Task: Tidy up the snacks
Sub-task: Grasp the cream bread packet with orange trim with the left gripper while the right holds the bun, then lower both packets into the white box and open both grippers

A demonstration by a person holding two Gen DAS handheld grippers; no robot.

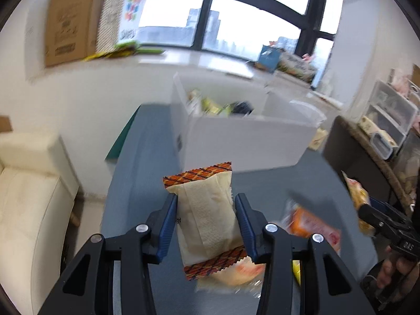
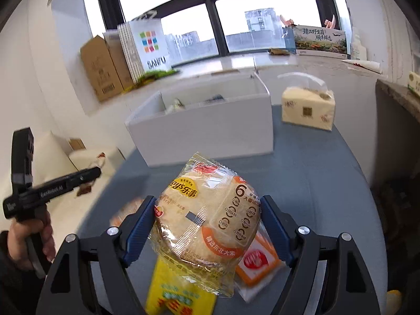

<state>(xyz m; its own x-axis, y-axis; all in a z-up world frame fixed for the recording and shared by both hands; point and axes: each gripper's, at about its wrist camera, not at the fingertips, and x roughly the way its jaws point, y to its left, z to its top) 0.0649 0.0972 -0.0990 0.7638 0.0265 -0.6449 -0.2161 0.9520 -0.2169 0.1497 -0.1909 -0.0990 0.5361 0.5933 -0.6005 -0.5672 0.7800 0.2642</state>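
Box (image 2: 210,128) on table (image 2: 315,162), tissue pack (image 2: 308,110) right; window (image 2: 236,26) behind

Both wrist views tilt down toward the white box (image 1: 244,141).

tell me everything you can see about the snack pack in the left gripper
The snack pack is a beige, paper-looking pillow pouch with orange-and-brown criss-cross bands and zigzag-cut edges at both ends, and a ribbed seam running down its length. It looks sealed. The left gripper holds it by its long sides between blue pads, one end pointing away toward the white box. It sits above the grey table and other snacks.
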